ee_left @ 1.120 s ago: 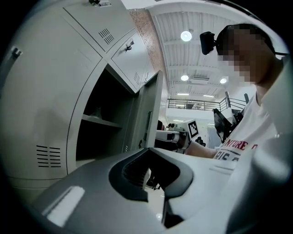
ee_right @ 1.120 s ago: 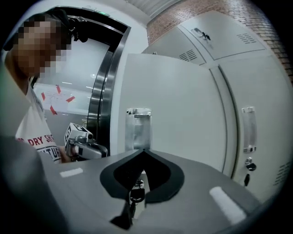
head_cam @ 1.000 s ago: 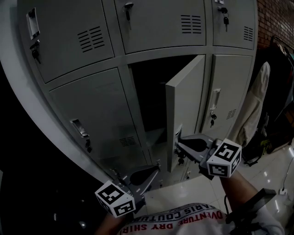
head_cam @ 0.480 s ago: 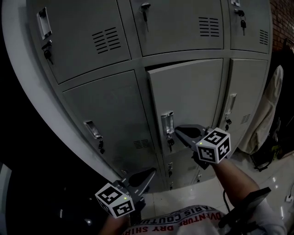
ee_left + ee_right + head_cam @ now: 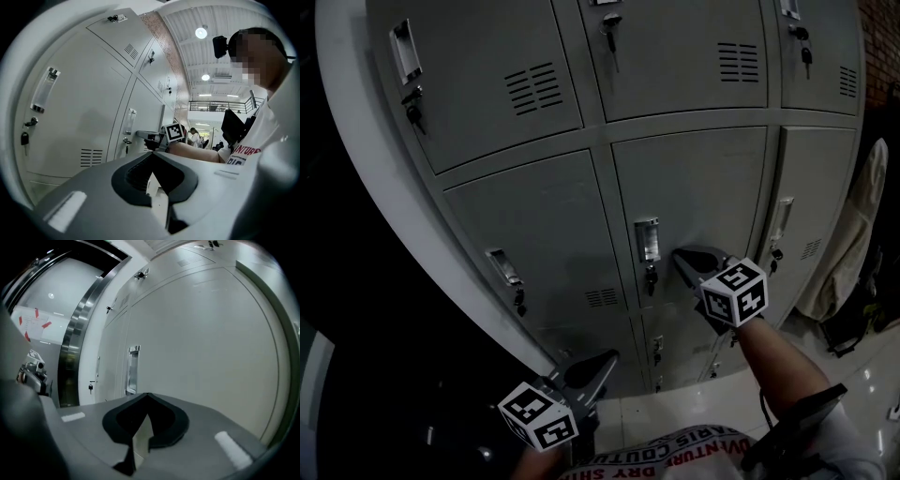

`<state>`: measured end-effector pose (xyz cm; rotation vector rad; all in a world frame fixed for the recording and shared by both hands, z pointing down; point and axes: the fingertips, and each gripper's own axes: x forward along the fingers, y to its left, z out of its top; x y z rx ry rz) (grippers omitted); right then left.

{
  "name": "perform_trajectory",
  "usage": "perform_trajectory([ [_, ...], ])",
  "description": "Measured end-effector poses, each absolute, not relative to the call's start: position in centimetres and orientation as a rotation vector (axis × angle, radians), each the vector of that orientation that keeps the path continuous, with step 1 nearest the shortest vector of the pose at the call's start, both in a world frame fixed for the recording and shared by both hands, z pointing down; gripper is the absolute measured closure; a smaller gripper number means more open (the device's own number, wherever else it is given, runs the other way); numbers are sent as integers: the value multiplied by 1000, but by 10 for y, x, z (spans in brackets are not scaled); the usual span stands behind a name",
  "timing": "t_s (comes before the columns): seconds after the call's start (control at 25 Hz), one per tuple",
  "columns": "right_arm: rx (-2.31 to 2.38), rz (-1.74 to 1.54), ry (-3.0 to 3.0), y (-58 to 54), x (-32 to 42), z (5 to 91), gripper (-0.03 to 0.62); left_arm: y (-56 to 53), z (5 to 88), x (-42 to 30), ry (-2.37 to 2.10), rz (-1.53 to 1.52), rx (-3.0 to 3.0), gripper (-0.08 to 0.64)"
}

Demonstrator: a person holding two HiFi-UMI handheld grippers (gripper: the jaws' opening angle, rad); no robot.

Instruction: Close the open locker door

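Note:
The grey locker door [image 5: 694,187] in the middle of the lower row lies flush with its neighbours. Its metal handle [image 5: 648,239] has a key hanging below it. My right gripper [image 5: 680,255] is shut on nothing, its tip against or just off the door face right of the handle. In the right gripper view the door [image 5: 201,333] fills the frame, with the handle [image 5: 132,369] just left of the shut tip [image 5: 148,394]. My left gripper [image 5: 605,358] hangs low, shut and empty, away from the lockers; its tip [image 5: 152,153] points along the locker row.
More shut lockers with handles and keys surround the door, one [image 5: 511,272] to the left and one [image 5: 783,220] to the right. Pale cloth [image 5: 853,234] hangs at the far right over a glossy tiled floor [image 5: 872,375]. A dark rounded frame [image 5: 384,281] borders the lockers on the left.
The door swung from half open to fully shut, with my right gripper following it to the locker face. The left gripper stayed low.

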<state>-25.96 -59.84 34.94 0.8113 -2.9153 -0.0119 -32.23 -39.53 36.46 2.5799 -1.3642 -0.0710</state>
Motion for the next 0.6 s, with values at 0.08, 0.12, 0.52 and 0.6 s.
perform_trajectory([
  [0.08,805,-38,-2907,-591,-259,350,607,-391,366,-328,-1399,-73,2564,555],
  [0.12,787,-36,-2911,-585,-259,350,607,-388,367,-329,-1413,-75,2547,555],
  [0.52,330,74,-2872,-420,-236,390,607,-352,381,-287,-1446,2,2535,555],
  [0.6,279,96,-2869,-383,-219,395,607,-339,384,-263,-1404,1,2552,555],
])
